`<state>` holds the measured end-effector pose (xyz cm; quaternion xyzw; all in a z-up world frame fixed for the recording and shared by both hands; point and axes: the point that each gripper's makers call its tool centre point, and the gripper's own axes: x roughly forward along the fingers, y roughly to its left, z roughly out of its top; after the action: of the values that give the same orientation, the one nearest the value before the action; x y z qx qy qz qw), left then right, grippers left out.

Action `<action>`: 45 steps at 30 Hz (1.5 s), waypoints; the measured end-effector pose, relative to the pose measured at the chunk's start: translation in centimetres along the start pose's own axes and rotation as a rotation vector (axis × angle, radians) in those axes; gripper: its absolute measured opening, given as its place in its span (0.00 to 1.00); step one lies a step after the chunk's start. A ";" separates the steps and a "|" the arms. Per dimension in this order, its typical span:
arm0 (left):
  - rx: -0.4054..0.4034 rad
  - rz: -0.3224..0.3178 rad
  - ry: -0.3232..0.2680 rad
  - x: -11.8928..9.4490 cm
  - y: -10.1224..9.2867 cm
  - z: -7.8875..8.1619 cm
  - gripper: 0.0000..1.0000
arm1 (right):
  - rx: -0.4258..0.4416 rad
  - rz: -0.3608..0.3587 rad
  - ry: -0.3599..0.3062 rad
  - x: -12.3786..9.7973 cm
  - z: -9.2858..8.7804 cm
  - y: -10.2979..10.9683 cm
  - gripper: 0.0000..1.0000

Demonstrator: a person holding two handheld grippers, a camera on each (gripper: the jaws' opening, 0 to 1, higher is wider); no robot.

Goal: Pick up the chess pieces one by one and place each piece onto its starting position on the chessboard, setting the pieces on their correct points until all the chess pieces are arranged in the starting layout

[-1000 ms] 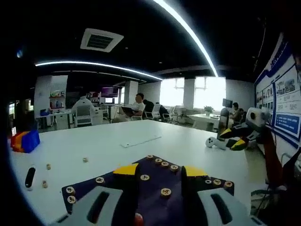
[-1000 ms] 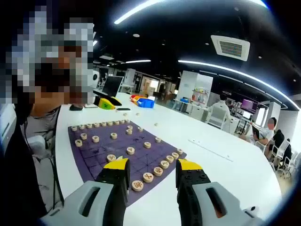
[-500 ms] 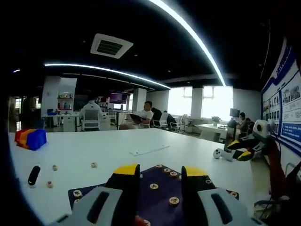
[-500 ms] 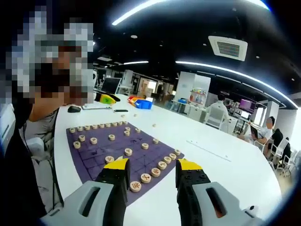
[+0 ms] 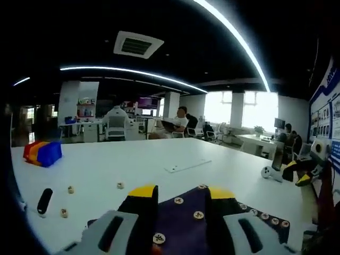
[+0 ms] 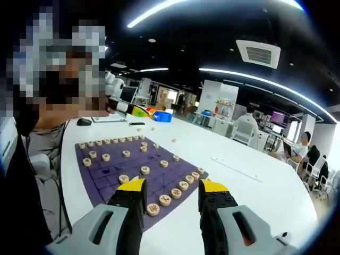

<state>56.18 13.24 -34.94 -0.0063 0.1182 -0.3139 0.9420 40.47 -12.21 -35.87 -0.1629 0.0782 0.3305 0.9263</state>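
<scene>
1. In the left gripper view, the left gripper point(image 5: 176, 195) stands with its yellow-tipped jaws wide apart and nothing between them, above the near end of the purple chessboard point(image 5: 186, 228).
2. Round wooden chess pieces sit on that cloth between the jaws: one point(image 5: 179, 201) near 12 o'clock of the gap, one point(image 5: 198, 215) further down, one point(image 5: 158, 238) at the bottom.
3. A row of pieces point(image 5: 264, 217) runs along the board's edge at 4 o'clock.
4. Three loose pieces lie on the white table point(image 5: 159, 162) off the board, at about 8 o'clock: point(image 5: 120, 185), point(image 5: 70, 189), point(image 5: 64, 213). A black marker point(image 5: 44, 201) lies just beside them; blue, red and yellow bins point(image 5: 42, 153) sit at 9 o'clock.
5. In the right gripper view, the right gripper point(image 6: 172, 192) is likewise wide open and empty.
6. A piece point(image 6: 164, 200) lies in the gap, with another point(image 6: 153, 209) beside it, part of a line on the board's near edge.
7. A second row point(image 6: 109, 142) lines the far edge at 10 o'clock.
</scene>
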 end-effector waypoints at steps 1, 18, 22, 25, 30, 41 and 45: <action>0.015 0.015 0.004 0.7 0.5 -0.1 0.37 | -0.001 0.000 -0.003 0.0 0.1 0.0 0.39; 0.018 0.221 0.103 10.6 11.6 -2.8 0.40 | -0.012 -0.003 0.000 -0.1 0.2 0.0 0.39; 0.019 0.262 0.136 12.6 13.6 -4.4 0.45 | -0.005 -0.005 0.000 -0.2 0.0 -0.1 0.40; 0.025 0.300 0.197 13.4 14.9 -6.1 0.45 | -0.002 -0.011 0.006 -0.2 -0.2 -0.4 0.40; 0.018 0.303 0.215 14.9 15.2 -6.8 0.46 | -0.006 -0.008 0.005 0.0 -0.1 -0.2 0.40; 0.006 0.373 0.265 16.3 17.9 -9.7 0.41 | 0.002 0.006 0.027 0.4 -1.1 0.2 0.40; -0.053 0.374 0.230 17.3 18.9 -9.3 0.40 | -0.004 0.010 0.029 0.5 -1.1 0.3 0.40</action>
<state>78.62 18.76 -49.41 0.0268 0.2324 -0.1291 0.9636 40.57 -12.08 -37.13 -0.1690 0.0917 0.3331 0.9231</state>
